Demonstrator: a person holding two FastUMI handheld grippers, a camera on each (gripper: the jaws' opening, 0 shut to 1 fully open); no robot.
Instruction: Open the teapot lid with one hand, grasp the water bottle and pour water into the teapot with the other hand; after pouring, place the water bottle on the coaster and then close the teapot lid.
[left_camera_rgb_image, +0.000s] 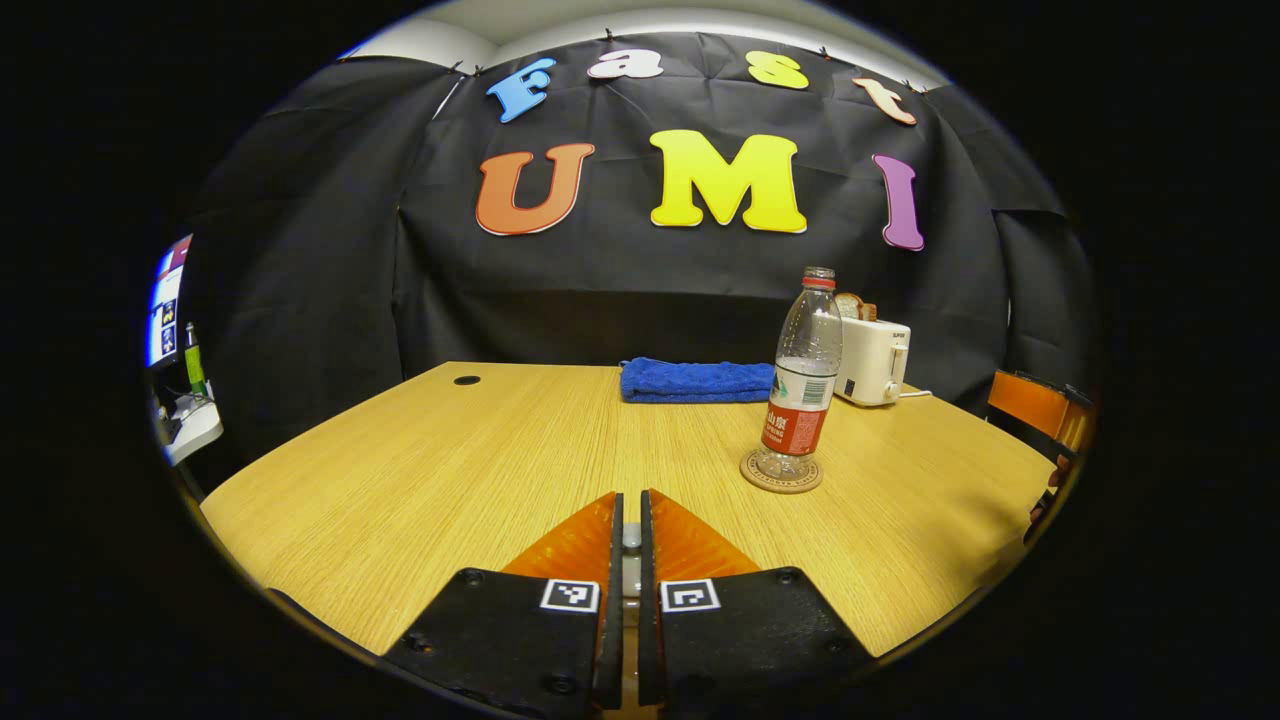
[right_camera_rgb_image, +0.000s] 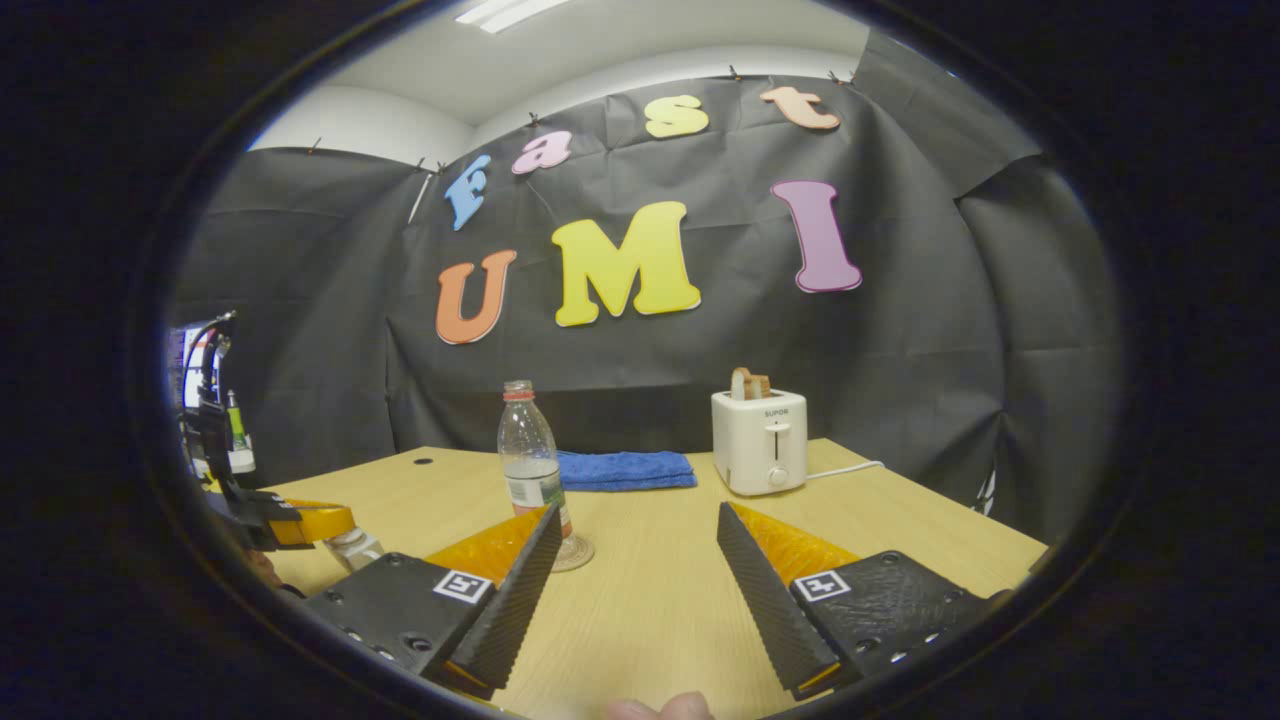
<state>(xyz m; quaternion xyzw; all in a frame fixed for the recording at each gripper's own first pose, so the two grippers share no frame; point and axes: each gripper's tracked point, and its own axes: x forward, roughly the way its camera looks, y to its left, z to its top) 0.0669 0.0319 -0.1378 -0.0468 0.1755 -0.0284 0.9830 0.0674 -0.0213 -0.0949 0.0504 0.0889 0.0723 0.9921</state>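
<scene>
Bottle: water bottle (left_camera_rgb_image: 803, 380) upright on the coaster (left_camera_rgb_image: 781, 472), far right on the table (left_camera_rgb_image: 420, 470).
Left gripper (left_camera_rgb_image: 631, 520): fingers nearly together, narrow gap; what's between them, cannot tell.
Right gripper (right_camera_rgb_image: 637, 545): fingers wide, holding nothing.

black cloth wall (right_camera_rgb_image: 900, 330) | wooden table (left_camera_rgb_image: 420, 470) | ceiling light (right_camera_rgb_image: 510, 10)

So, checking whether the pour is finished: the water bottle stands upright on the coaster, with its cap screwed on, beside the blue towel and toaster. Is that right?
Not quite. The left gripper view shows the water bottle upright on the coaster, but its neck is open, with no cap on. The blue towel and toaster are nearby.
</scene>
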